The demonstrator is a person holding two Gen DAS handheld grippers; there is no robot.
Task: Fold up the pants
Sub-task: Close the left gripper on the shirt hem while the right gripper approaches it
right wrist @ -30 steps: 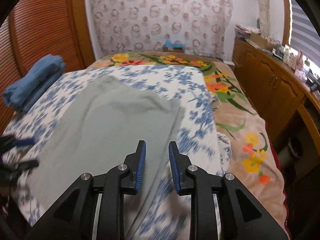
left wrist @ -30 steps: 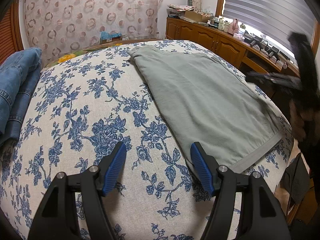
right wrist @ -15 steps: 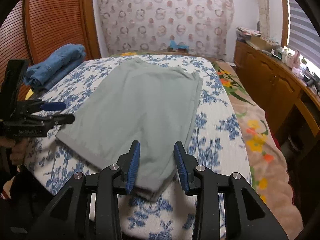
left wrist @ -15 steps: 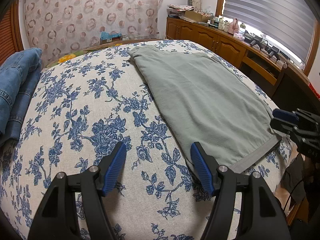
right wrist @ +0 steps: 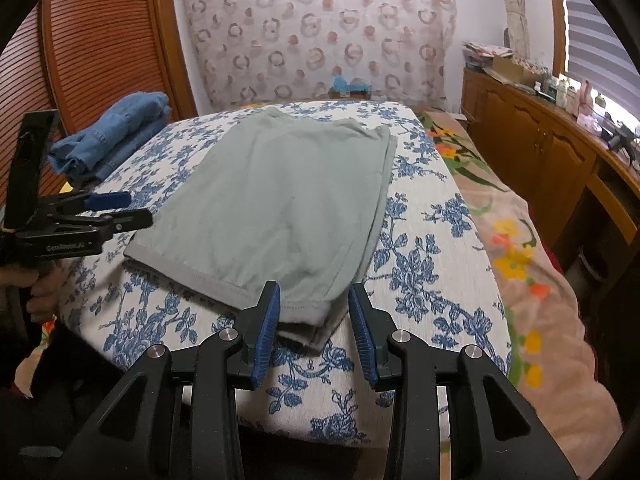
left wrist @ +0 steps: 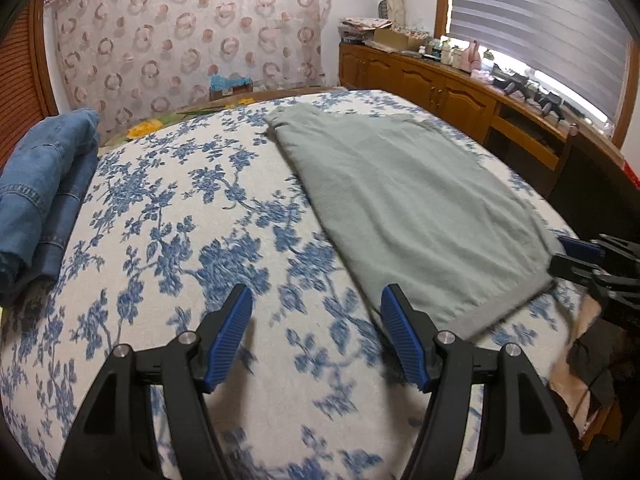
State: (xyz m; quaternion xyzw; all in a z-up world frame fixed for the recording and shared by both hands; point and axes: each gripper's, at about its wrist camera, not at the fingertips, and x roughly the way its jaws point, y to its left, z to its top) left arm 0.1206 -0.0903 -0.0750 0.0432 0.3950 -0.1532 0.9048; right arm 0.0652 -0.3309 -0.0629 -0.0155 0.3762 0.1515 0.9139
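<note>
Grey-green pants lie flat, folded lengthwise, on a bed with a blue floral cover. In the right wrist view the pants stretch away from me, waistband nearest. My right gripper is open, its jaws on either side of the near right waistband corner. My left gripper is open and empty, over the cover just left of the near left waistband corner. It also shows in the right wrist view, and the right gripper shows in the left wrist view.
Folded blue jeans are stacked at the bed's left side. A wooden cabinet with clutter runs along the right wall under a window. An orange floral blanket lies right of the cover.
The right gripper has swung round to face the pants, opened wider and closed in on the waistband corner. The left gripper has shifted slightly towards the pants.
</note>
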